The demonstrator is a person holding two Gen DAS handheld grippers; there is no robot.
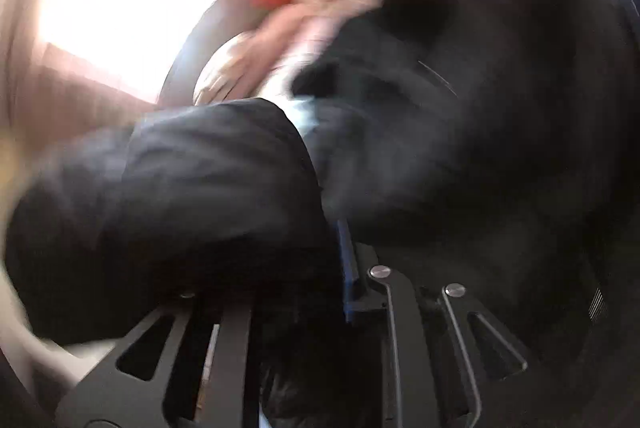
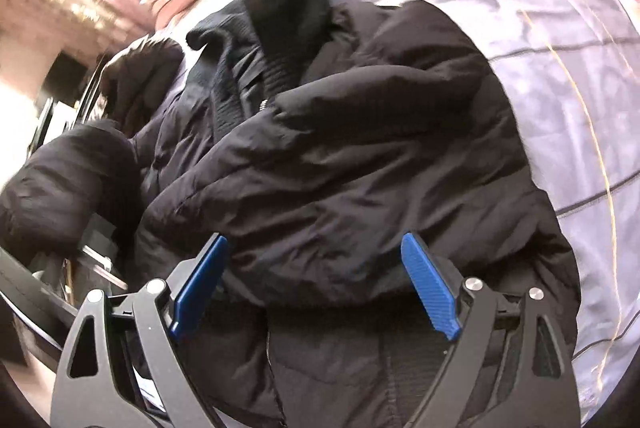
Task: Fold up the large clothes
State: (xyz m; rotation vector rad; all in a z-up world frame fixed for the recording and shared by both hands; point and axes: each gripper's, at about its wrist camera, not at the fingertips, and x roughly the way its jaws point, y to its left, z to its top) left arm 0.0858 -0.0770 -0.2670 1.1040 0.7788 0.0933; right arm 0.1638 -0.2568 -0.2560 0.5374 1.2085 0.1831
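Black jacket (image 2: 340, 155) lies crumpled on the bed (image 2: 560, 67), collar away from me. My right hand-held gripper (image 2: 316, 284) hangs over its near hem, blue pads (image 2: 430, 288) wide apart, gripping nothing. My left hand-held gripper (image 1: 344, 268) is clamped on a sleeve (image 1: 180, 207); that view is blurred.

Strong daylight blows out both views' upper left; the left wrist view smears with motion blur, edges bowed.

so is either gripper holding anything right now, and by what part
The left gripper is shut on the black jacket, by a puffy fold near its sleeve. The right gripper is open above it, holding nothing.
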